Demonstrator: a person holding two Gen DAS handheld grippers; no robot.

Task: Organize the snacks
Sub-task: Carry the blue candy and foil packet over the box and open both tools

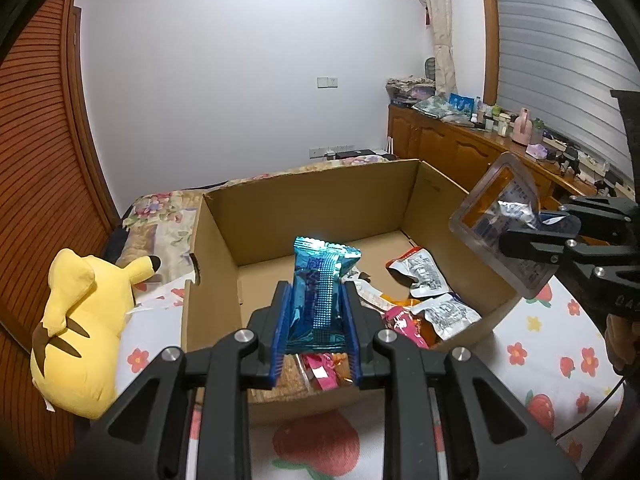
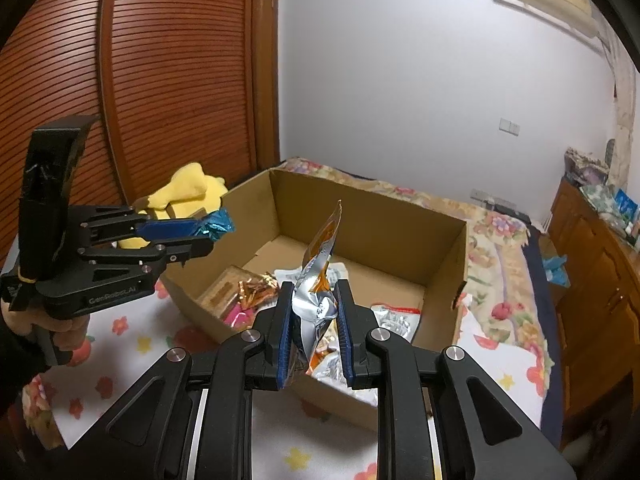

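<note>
Each hand carried a gripper over the open cardboard box [image 1: 224, 240] that sat on the flower-print bed [image 1: 560, 360]. The left gripper [image 1: 316, 320] had its jaws drawn narrow on a blue foil packet [image 1: 320, 280], pinched by its lower half so the top stood upright above the box's near end. The right gripper [image 2: 314, 320] was likewise closed tight on a silver-and-orange pouch [image 2: 320, 272], which rose tilted from the jaws, crumpled where the pads bit. Both packs hung in the air above the box rather than in it. Several more snacks [image 1: 424, 280] lay loose on the box floor at its near right corner: silver sachets, a pink wrapper, something orange; their contents were too small to read. A yellow plush [image 1: 84, 320] rested just beside the box's left wall. Judging by how they stood and creased, both held packs looked light, thin and soft, with slick foil skins that could slide out of a loose pinch; the pouch's contents might crush under a hard squeeze. The flat sealed edge or an empty margin seemed the safest place to grip, and a low release over bare cardboard would probably keep them from skidding.
</note>
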